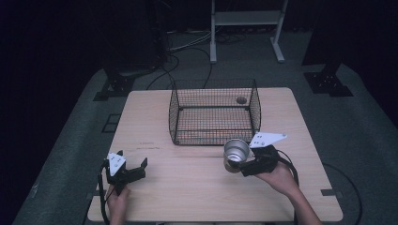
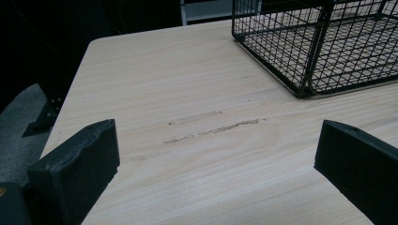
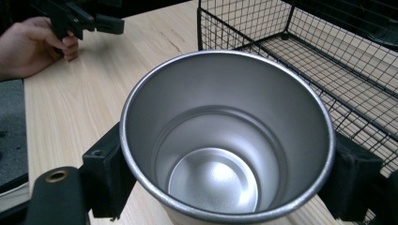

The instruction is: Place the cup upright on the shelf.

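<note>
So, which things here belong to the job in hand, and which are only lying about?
Likely part of the job:
- metal cup, empty, clamped in the right hand-held gripper
- wire basket, empty, just beyond the cup
- left hand-held gripper, open, holding nothing

Only lying about:
- white frame on the floor behind the table
- cables on the floor

Item count:

- Metal cup (image 3: 225, 140): one, clamped between the right gripper's (image 1: 240, 165) jaws, open mouth up, nothing inside.
- Wire basket (image 1: 214, 111): one, ahead of both grippers' jaws, just beyond the cup.
- Grippers: two. The left gripper (image 2: 216, 154) has jaws spread, bare table (image 2: 187, 93) between them.
- Hands: two, one per gripper.
- Tables: one.
</note>
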Demonstrator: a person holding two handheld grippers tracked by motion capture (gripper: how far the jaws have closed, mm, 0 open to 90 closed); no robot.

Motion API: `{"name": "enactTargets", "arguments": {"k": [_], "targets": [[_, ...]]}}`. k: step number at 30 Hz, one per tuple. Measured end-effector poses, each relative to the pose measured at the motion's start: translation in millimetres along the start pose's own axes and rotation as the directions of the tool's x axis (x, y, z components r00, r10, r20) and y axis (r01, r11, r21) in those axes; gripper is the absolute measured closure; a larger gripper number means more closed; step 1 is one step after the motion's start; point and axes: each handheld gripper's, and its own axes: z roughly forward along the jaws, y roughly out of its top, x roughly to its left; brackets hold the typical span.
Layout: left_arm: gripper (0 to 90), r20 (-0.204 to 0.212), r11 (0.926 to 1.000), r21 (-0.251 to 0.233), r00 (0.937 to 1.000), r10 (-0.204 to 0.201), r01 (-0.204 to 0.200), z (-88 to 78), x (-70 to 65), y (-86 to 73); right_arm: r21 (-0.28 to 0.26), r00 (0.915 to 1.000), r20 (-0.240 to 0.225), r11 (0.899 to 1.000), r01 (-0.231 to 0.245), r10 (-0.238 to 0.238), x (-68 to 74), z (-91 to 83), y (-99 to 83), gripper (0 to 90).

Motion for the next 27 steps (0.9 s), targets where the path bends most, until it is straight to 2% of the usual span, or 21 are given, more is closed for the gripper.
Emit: {"name": "enactTargets", "arguments": {"k": [19, 27], "targets": [[0.0, 0.001, 1.0000, -0.003, 1.0000, 0.001, -0.001, -0.3, 0.2, -0.1, -0.026, 0.9993, -0.027, 0.999, 0.025, -0.026, -8.5, -6.6, 34.9, 18.1], [0.0, 0.000, 1.0000, -0.001, 1.0000, -0.001, 0.001, -0.4, 0.3, -0.1, -0.030, 0.9992, -0.036, 0.999, 0.017, -0.018, -14.5, -6.1, 46.4, 18.1]]}}
